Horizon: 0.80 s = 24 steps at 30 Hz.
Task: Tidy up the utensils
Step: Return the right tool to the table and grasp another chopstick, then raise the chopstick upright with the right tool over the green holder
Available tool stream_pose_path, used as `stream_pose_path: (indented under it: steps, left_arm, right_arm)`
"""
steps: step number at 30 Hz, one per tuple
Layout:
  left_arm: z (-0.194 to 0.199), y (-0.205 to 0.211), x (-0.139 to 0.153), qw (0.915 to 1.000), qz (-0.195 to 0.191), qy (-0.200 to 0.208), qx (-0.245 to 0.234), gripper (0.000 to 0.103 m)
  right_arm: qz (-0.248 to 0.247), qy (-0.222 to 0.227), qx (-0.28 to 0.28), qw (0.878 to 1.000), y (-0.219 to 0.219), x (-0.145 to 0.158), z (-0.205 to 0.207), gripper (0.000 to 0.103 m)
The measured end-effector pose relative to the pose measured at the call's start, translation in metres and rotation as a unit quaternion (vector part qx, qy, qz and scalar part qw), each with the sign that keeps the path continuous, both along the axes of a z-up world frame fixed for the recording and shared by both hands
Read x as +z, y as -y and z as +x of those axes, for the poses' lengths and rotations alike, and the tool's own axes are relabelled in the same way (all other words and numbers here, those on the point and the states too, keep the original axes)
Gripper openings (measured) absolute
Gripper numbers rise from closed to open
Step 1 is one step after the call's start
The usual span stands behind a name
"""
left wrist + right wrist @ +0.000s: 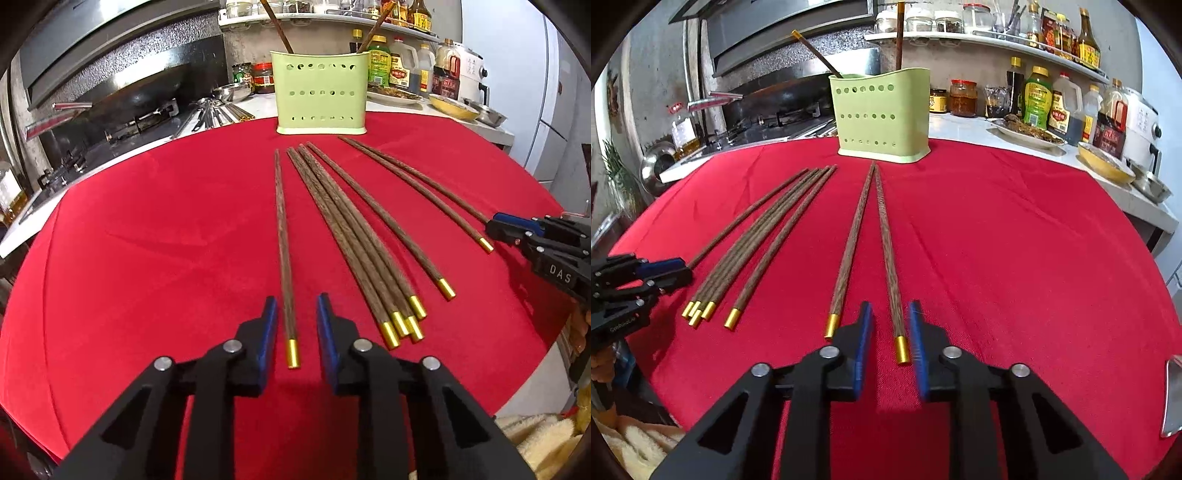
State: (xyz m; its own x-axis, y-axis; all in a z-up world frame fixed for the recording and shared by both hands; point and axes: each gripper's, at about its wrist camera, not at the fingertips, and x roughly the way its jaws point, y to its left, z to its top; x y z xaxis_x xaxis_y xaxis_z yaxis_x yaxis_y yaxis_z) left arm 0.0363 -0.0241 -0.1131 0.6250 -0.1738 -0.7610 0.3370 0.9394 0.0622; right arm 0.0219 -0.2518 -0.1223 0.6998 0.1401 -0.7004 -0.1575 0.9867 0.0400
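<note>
Several dark wooden chopsticks with gold ends lie on the red cloth (147,258). My left gripper (296,306) is open, its blue pads on either side of a single chopstick (284,240) with a gap on each side. To its right lies a bundle (351,240). My right gripper (891,306) is open around the right one (888,251) of two chopsticks; its neighbour (849,243) lies just outside the left pad. A green perforated holder (320,92) (882,114) stands at the cloth's far edge with two chopsticks in it.
A wok (122,96) and stove sit at the back left. Bottles (1038,96), jars and plates line the white counter behind the holder, with metal utensils (210,110) beside it. A shiny metal object (1174,395) lies at the cloth's right edge.
</note>
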Motion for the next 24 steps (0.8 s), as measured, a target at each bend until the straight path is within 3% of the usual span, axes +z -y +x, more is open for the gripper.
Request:
stream_pose_path:
  steps: [10, 14, 16, 24]
  left_arm:
    - [0.000, -0.002, -0.001, 1.0000, -0.006, 0.005, 0.005, 0.019]
    - [-0.002, -0.004, -0.001, 0.9998, 0.010, 0.016, 0.009, 0.007]
    - [-0.002, -0.009, 0.000, 0.9999, -0.009, 0.008, 0.008, 0.007]
    - [-0.013, -0.021, 0.027, 0.9981, -0.042, 0.041, 0.015, 0.007]
  right_arm:
    - [-0.012, 0.002, -0.005, 1.000, 0.006, 0.000, -0.011, 0.015]
    - [-0.012, 0.011, -0.008, 1.000, 0.006, -0.001, -0.013, 0.015]
    - [-0.005, 0.010, -0.011, 1.000, 0.007, 0.000, -0.014, 0.008]
    - [0.001, 0.025, -0.018, 1.000, 0.008, 0.016, -0.021, 0.007]
